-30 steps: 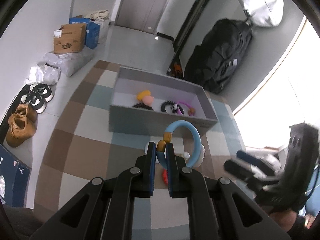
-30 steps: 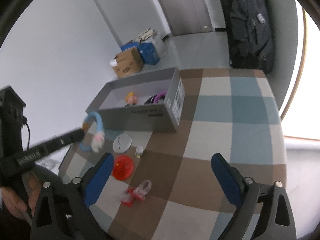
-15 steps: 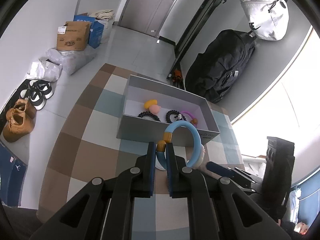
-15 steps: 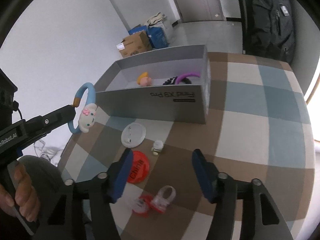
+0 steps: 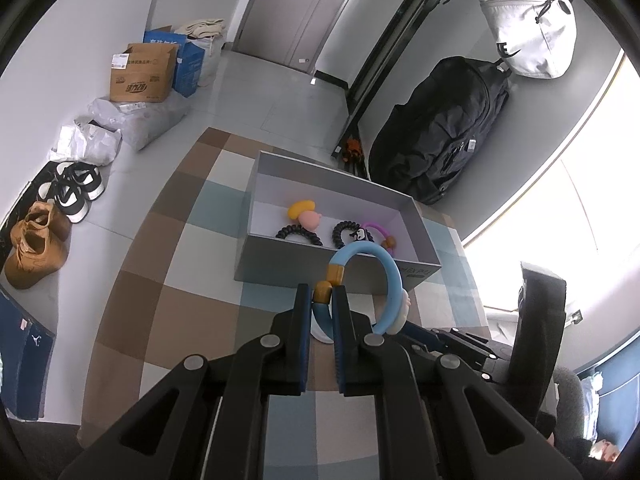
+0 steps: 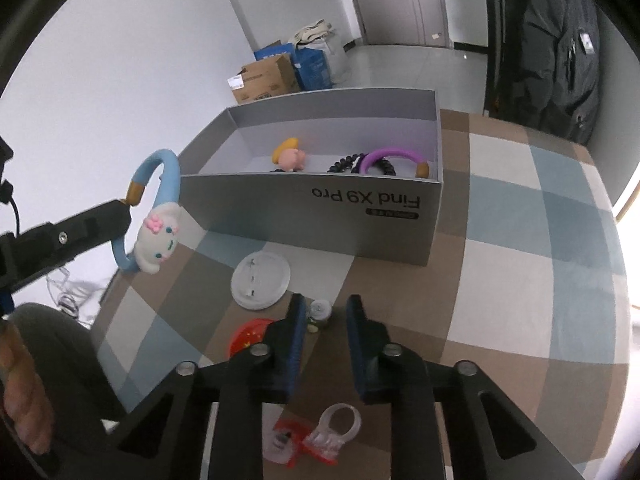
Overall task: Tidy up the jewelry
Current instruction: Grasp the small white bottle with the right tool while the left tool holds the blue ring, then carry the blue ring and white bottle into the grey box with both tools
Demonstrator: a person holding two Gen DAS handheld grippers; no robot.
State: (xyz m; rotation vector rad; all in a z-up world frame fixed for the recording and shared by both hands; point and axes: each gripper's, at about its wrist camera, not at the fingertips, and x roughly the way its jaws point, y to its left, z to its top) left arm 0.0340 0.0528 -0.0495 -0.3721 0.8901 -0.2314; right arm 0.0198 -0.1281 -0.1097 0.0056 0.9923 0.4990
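While my left jaws (image 5: 322, 300) stay clamped on the blue bracelet (image 5: 376, 276) near its gold end, holding it above the rug just short of the grey box (image 5: 280, 260), my right jaws (image 6: 322, 318) have just been closing, with nothing gripped between them that I can see. Next I judge: carry the bracelet over the wall and let go. Its hoop stands upright, gap down.

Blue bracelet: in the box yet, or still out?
Out. The blue bracelet hangs clamped in the left gripper, in the air short of the grey box; inside the box lie only the purple bracelet and other pieces.
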